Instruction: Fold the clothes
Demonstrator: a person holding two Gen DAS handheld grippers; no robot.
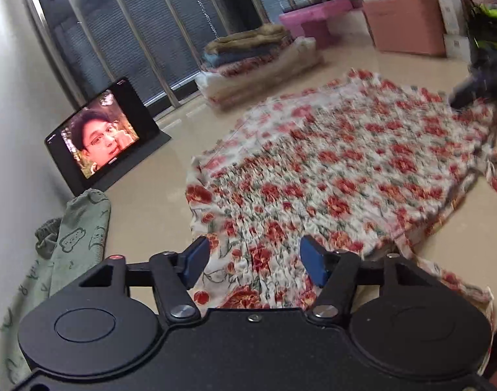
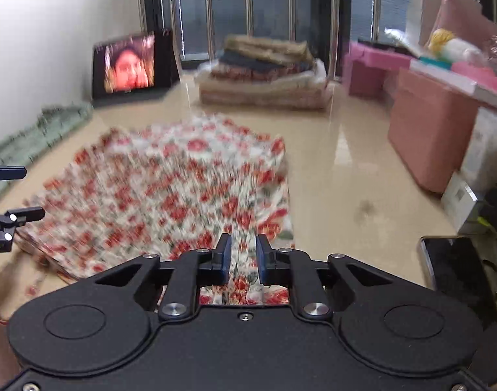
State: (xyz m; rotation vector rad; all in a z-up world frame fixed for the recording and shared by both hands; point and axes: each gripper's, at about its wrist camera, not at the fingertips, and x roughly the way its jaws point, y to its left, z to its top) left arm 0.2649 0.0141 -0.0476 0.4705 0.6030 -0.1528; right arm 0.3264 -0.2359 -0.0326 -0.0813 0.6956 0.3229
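Note:
A white garment with red flowers (image 1: 346, 163) lies spread in folded layers on the glossy beige floor (image 2: 346, 179). My left gripper (image 1: 253, 251) hovers over the garment's near edge, its blue pads wide apart with nothing pinched. The right wrist view shows the same garment (image 2: 170, 189), blurred. My right gripper (image 2: 243, 244) stands over its near right corner with only a narrow gap between the pads; the cloth shows through the gap and looks unpinched. The left gripper (image 2: 17, 192) appears at that view's left edge, open. A dark blur at the garment's far right is the right gripper (image 1: 470, 91).
A green printed garment (image 1: 76, 228) lies by the white wall at the left. A tablet (image 1: 98, 133) plays video against the wall. A stack of folded clothes (image 2: 264, 71) sits by the window. Pink boxes (image 2: 427, 130) line the right side. A dark flat slab (image 2: 453, 267) lies near right.

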